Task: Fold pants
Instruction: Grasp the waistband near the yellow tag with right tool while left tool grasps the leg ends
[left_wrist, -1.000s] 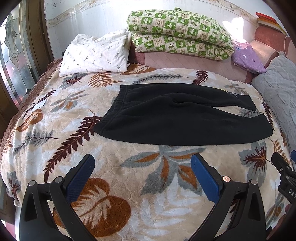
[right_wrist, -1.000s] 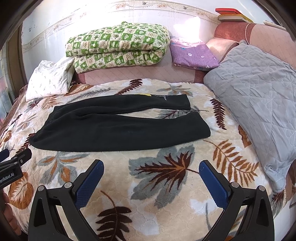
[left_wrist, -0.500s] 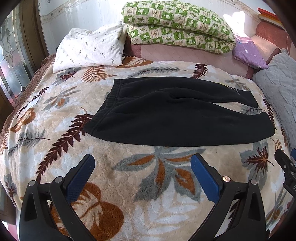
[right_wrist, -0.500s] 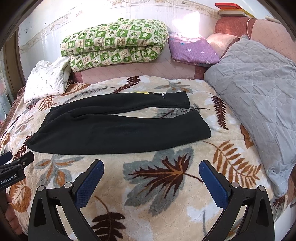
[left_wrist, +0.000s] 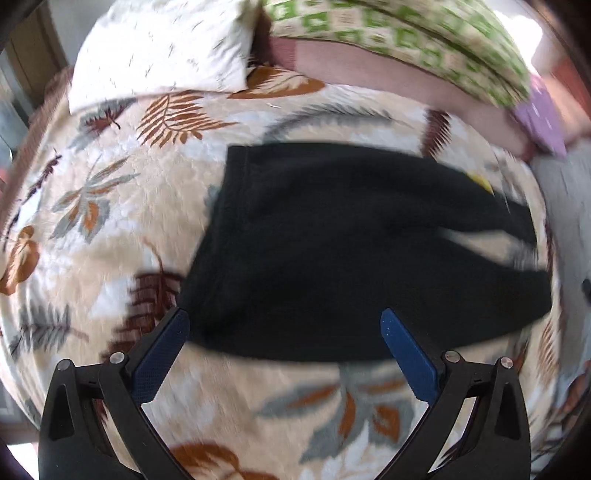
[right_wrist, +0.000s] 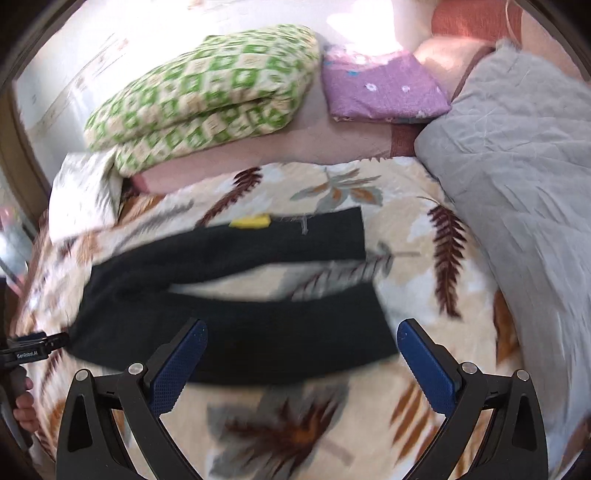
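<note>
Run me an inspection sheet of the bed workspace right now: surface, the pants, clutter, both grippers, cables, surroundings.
Surface: leaf-print blanket covers the bed; both views are motion-blurred.
Job's things: black pants lie flat and unfolded, waistband at the left gripper's side, legs spread apart towards the right gripper's side.
Clutter: small yellow item at the far leg's edge; what it is cannot be told.
Grippers: left gripper open over the near waistband corner, holding nothing; right gripper open over the near leg's cuff end, holding nothing.
Cables: nothing seen.
Surroundings: white pillow, green checked quilt, purple pillow, grey quilted cover.
</note>
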